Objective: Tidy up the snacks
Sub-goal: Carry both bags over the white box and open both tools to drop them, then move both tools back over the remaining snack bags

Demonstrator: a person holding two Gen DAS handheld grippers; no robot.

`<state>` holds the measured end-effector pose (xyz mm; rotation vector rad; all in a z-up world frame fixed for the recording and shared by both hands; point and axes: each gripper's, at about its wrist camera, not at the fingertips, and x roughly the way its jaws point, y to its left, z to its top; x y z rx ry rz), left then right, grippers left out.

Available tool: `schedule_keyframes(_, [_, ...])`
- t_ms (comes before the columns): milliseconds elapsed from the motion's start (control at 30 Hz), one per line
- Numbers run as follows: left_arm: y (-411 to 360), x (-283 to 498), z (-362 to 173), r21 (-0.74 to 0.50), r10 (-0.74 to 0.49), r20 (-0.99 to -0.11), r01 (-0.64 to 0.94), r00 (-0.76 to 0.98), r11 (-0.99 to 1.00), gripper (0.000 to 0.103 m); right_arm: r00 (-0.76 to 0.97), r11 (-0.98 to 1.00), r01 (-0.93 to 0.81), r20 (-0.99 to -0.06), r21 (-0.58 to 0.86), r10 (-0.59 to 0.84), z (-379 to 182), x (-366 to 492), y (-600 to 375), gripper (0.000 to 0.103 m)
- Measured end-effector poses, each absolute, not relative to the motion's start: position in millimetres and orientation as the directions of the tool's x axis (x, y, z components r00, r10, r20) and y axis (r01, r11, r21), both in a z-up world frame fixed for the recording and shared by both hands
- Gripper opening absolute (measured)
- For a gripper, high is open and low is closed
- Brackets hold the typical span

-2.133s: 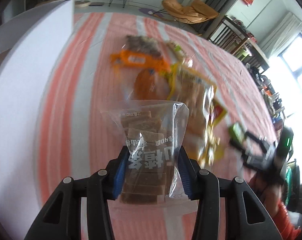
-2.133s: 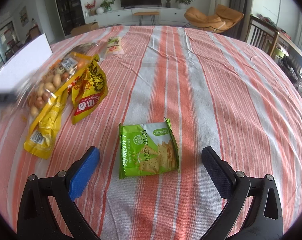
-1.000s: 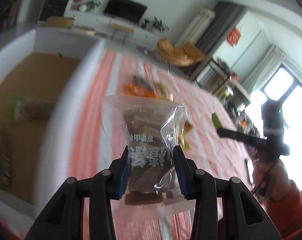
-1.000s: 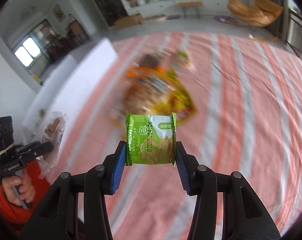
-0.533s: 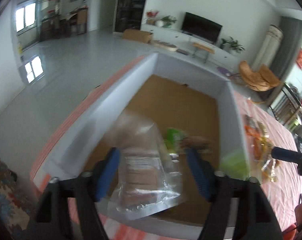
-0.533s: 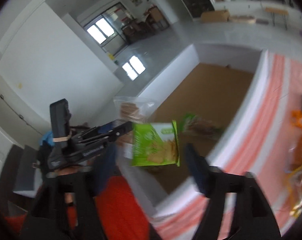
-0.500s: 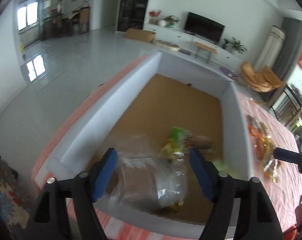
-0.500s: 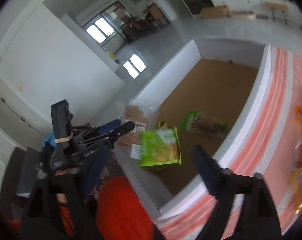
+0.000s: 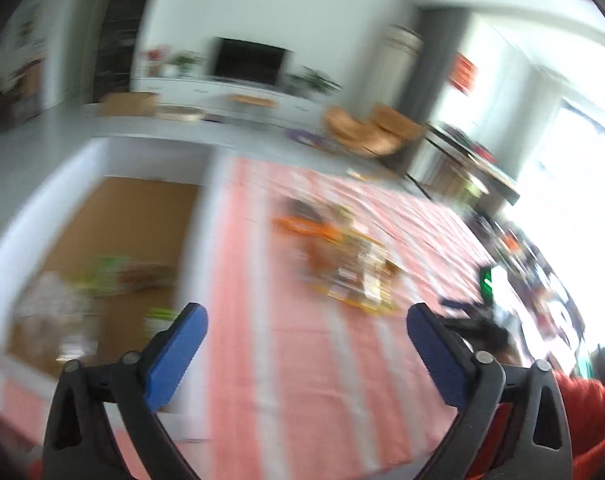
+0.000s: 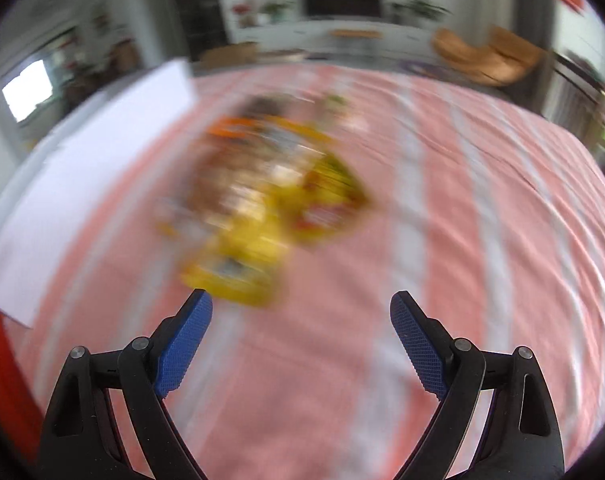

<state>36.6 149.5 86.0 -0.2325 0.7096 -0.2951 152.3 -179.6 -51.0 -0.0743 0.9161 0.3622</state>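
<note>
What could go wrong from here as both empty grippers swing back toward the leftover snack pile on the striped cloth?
1. Both views are motion-blurred, so the snack pile is hard to tell apart; a grab may catch two overlapping bags at once.
2. The right gripper and left gripper, both wide open with nothing between them, face the same pile and might collide there.
3. The white box wall stands close beside the left gripper and could get bumped.

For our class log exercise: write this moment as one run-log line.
left gripper: open, empty | right gripper: open, empty | white cardboard box: holds snacks | blurred yellow snack-packet pile: on striped cloth

Blurred snack packets (image 10: 270, 208) heaped on striped cloth, others (image 9: 114, 272) — boxed
</note>
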Motion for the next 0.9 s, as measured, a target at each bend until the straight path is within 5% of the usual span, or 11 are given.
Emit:
schedule_keyframes(133, [81.1, 75.7, 36.2, -0.313, -0.404, -0.681, 0.256, 0.61, 0.915, 0.1, 0.585, 0.968, -0.251, -0.794, 0.016, 0.164, -68.0, 151.1, -220.1, 0.092])
schedule_keyframes(400, [50.5, 150.1, -65.3, -0.219, -0.279, -0.793, 0.173, 0.541, 0.96, 0.099, 0.584, 0.975, -0.223, -0.798, 0.014, 0.146, -79.7, 145.0, -244.1, 0.101])
schedule_keyframes(700, [39.4, 175.7, -91.6, -0.003, -0.098, -0.81, 0.164, 0.578, 0.987, 0.102, 0.584, 0.975, -0.222, -0.799, 0.014, 0.144, -72.3, 139.0, -249.2, 0.102])
schedule_keyframes(900, [45.1, 174.9, -90.6, -0.012, -0.107, -0.812, 0.166, 0.574, 0.986, 0.103, 0.583, 0.975, -0.223, -0.8, 0.016, 0.146, -73.2, 142.6, -247.7, 0.103])
